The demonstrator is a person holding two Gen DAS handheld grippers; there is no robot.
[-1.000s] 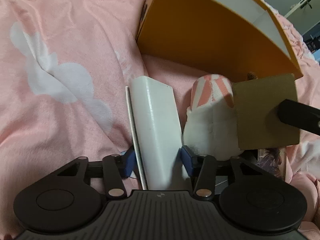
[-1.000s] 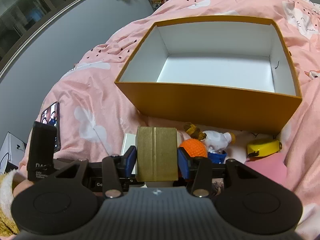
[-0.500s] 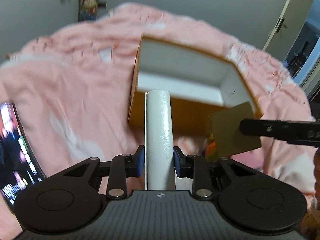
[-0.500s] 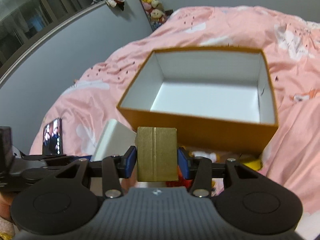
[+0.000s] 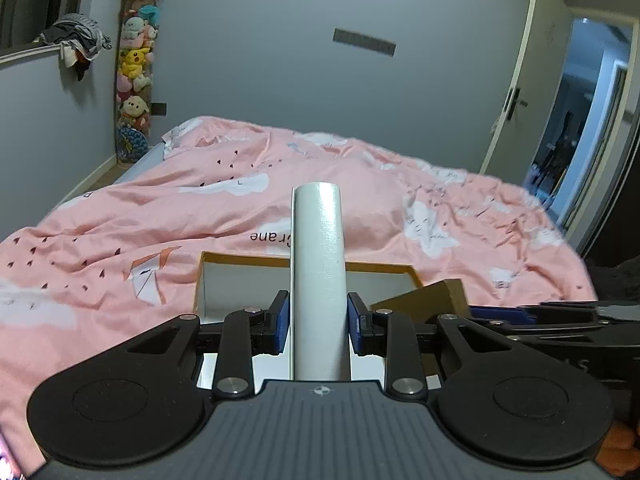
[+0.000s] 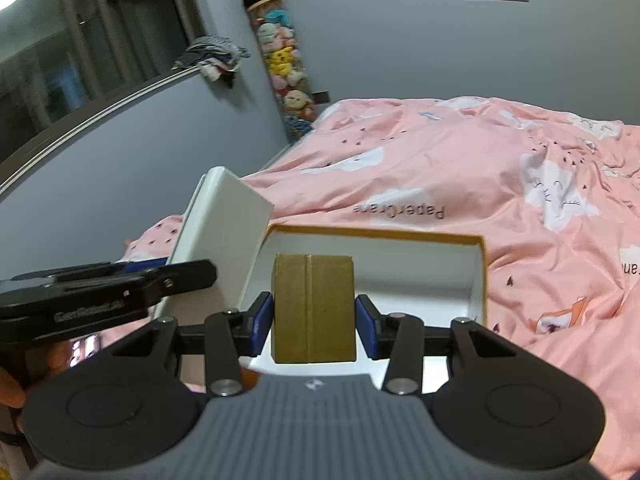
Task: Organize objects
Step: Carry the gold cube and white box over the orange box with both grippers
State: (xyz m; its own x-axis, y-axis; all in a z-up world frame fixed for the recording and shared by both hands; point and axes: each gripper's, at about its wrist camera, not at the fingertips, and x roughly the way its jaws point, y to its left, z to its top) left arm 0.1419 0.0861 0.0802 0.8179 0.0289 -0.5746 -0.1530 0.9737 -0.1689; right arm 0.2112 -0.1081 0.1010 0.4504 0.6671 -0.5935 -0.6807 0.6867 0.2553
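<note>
My left gripper (image 5: 318,322) is shut on a white flat box (image 5: 318,260), held on edge and pointing away from me. My right gripper (image 6: 314,330) is shut on a brown cardboard box (image 6: 314,308). Both hang above the near side of an orange box (image 6: 482,272) with a white inside that lies open on the bed; its inside looks bare where it shows. In the right wrist view the white box (image 6: 224,232) and the left gripper (image 6: 120,280) sit to the left. In the left wrist view the cardboard box (image 5: 424,300) is at the right, over the orange box (image 5: 240,258).
A pink duvet (image 5: 440,208) with white cloud prints covers the bed all around. A column of plush toys (image 5: 134,80) stands in the far corner by the grey wall. An open door (image 5: 580,140) is at the right. A lit phone (image 6: 86,350) lies low at the left.
Both grippers have risen from the bed with their boxes and now hang over the orange box. The left jaws drew in on the white box. Both views tipped up toward the wall.
</note>
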